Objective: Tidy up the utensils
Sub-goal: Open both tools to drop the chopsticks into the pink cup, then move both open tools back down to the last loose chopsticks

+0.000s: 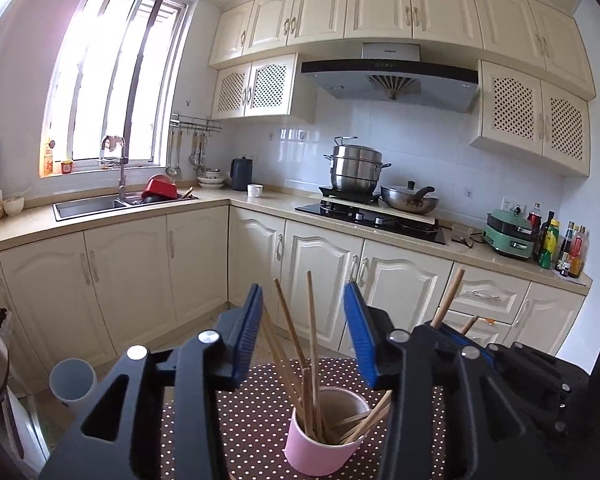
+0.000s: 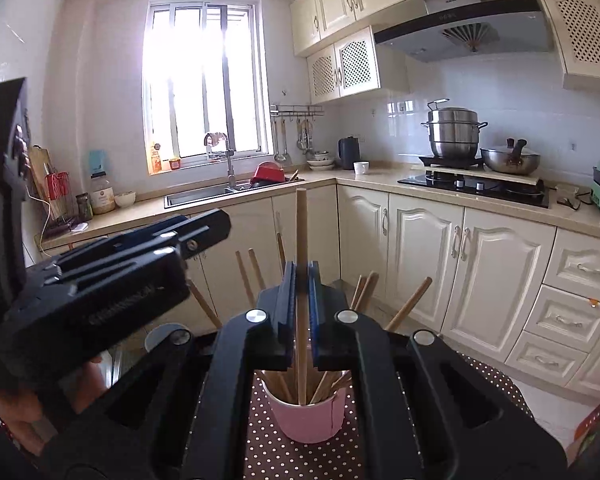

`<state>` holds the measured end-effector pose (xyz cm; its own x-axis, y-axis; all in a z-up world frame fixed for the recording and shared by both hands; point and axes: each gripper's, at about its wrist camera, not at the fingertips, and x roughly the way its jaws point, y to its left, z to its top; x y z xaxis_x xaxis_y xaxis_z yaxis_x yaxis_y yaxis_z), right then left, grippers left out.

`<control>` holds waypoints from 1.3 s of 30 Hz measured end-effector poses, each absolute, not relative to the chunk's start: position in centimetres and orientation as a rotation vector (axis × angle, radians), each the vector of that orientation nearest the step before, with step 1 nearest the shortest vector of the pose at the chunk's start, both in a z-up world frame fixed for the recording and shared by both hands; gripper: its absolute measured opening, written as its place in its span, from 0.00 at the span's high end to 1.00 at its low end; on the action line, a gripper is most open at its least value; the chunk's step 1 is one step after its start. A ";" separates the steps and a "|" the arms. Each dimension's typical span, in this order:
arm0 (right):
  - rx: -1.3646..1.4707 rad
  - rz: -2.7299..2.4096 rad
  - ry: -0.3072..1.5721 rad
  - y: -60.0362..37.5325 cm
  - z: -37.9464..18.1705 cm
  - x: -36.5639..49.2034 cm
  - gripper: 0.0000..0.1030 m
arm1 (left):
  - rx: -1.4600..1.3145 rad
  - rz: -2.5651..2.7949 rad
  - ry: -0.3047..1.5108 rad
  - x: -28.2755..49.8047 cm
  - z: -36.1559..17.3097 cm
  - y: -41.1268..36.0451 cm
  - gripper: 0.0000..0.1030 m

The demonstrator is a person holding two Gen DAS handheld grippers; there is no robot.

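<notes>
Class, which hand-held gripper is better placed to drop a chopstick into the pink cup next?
Right. The right hand-held gripper already clamps an upright chopstick above the pink cup; the left hand-held gripper is open, holding nothing.

Range hood (image 1: 390, 51) brand plate blurred, gripper body lettering unreadable, no legible text.

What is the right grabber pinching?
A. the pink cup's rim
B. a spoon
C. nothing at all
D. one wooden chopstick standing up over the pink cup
D: the right gripper has its blue pads shut on an upright wooden chopstick, whose lower end reaches into the pink cup.
</notes>
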<state>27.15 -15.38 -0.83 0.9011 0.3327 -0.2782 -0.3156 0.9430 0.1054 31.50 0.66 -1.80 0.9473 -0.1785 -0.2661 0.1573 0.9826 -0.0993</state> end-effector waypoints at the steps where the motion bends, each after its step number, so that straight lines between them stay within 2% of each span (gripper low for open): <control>1: 0.057 0.334 0.299 -15.4 -1.0 27.1 0.94 | -0.076 -0.163 0.275 31.2 -1.7 0.8 0.53; 8: 0.052 0.321 0.319 -15.2 -2.0 27.0 0.94 | -0.075 -0.122 0.277 29.7 -1.6 2.7 0.43; 25: 0.064 0.305 0.319 -15.5 -1.5 24.3 0.92 | -0.118 -0.117 0.342 26.3 -2.3 6.5 0.40; 26: 0.062 0.304 0.317 -15.5 -1.4 24.0 0.90 | -0.122 -0.120 0.346 26.1 -2.3 6.7 0.39; 27: 0.059 0.301 0.318 -15.5 -1.3 23.9 0.81 | -0.124 -0.117 0.349 25.8 -2.3 6.9 0.39; 28: 0.058 0.299 0.318 -15.6 -1.2 23.7 0.68 | -0.125 -0.113 0.355 25.6 -2.4 7.0 0.39; 30: 0.065 0.293 0.309 -15.7 -1.1 23.3 0.55 | -0.128 -0.108 0.362 25.1 -2.5 7.3 0.39; 39: 0.075 0.295 0.290 -16.5 -0.5 20.0 0.55 | -0.126 -0.090 0.395 21.9 -2.7 8.4 0.39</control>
<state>20.02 -16.48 -0.46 0.9158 0.2969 -0.2705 -0.2755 0.9544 0.1150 21.86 8.42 -2.73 0.9192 -0.1116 -0.3776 0.0627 0.9882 -0.1395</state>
